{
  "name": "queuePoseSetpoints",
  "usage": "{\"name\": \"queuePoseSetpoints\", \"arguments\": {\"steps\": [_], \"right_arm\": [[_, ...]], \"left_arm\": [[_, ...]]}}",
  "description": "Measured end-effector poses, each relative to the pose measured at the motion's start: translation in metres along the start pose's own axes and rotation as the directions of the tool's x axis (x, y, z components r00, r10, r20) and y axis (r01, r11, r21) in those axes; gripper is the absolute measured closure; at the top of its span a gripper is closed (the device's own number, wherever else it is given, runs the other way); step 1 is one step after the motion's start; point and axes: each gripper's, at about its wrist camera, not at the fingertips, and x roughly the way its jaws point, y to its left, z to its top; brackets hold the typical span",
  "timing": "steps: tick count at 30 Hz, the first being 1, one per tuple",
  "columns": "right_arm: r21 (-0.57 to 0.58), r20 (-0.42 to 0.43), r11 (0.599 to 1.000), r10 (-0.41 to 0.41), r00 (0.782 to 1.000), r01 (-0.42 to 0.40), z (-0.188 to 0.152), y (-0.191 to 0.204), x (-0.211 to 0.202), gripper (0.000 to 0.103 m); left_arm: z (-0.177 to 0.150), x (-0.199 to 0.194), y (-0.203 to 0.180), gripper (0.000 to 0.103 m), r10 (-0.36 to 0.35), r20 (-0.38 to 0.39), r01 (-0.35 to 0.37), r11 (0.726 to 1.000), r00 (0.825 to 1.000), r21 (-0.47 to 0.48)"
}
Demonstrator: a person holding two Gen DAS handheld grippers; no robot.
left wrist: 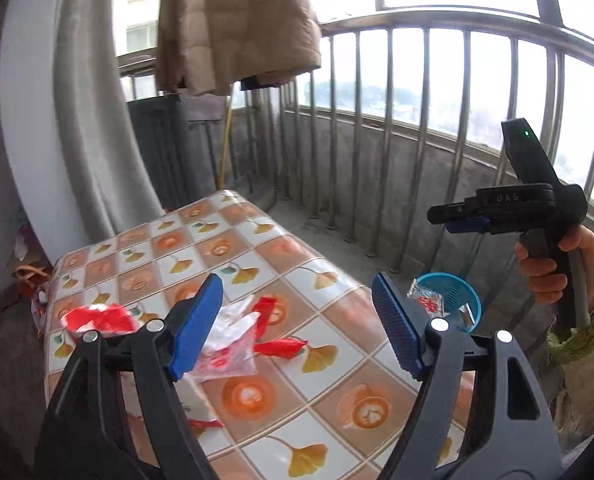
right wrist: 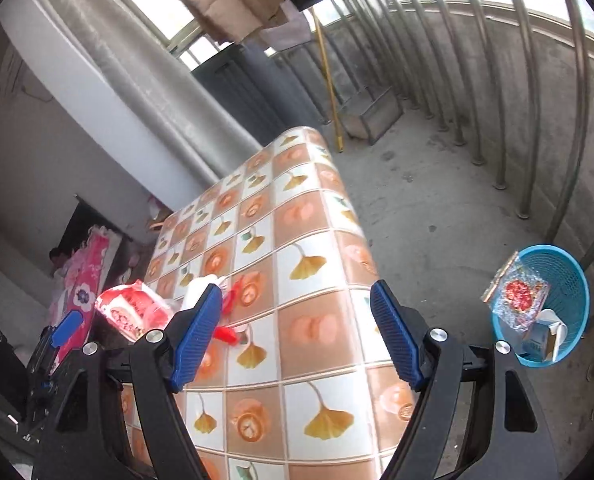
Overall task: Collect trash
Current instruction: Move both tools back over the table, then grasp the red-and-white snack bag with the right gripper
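My left gripper (left wrist: 297,324) is open and empty above the table (left wrist: 337,280). Just past its left finger lies a clear plastic wrapper (left wrist: 233,340) with red scraps (left wrist: 279,346). A red-and-white packet (left wrist: 97,318) lies at the table's left edge. A small red scrap (left wrist: 205,424) lies nearer. My right gripper (right wrist: 297,336) is open and empty over the table's right part (right wrist: 317,320); it also shows in the left wrist view (left wrist: 497,216), held up at the right. A blue basket (right wrist: 553,304) on the floor holds a shiny wrapper (right wrist: 517,296) and a small carton (right wrist: 545,336).
The table wears a tiled leaf-pattern cloth. A metal railing (left wrist: 417,160) rings the balcony. A brown jacket (left wrist: 237,24) hangs at the back. A metal step (right wrist: 373,116) and a yellow stick (right wrist: 329,76) stand in the far corner. Pink bedding (right wrist: 85,280) lies left of the table.
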Motion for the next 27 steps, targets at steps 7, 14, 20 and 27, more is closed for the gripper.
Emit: {"name": "queuePoseSetpoints", "arguments": {"steps": [7,14,20,27], "right_arm": [[-0.13,-0.123,0.967,0.203,0.971,-0.218,-0.024,0.09,0.048,0.029],[-0.207,-0.268,0.892,0.343,0.901,-0.401,-0.052,0.165,0.095,0.029],[-0.284,-0.308,0.833,0.39,0.868,-0.475,-0.056,0.215,0.119,0.032],[-0.271,-0.377,0.808,0.411,0.83,-0.523,-0.061,0.239,0.149,0.066]], "left_arm": [[-0.011,-0.031,0.097,0.03,0.163,0.029,-0.153,0.966,0.986,-0.208],[-0.026,-0.023,0.178,0.035,0.186,-0.006,-0.171,0.887,0.982,-0.429],[-0.036,0.006,0.228,0.047,0.149,-0.083,-0.171,0.839,0.985,-0.517],[-0.049,0.022,0.25,0.063,0.013,-0.09,-0.065,0.801,0.996,-0.595]]}}
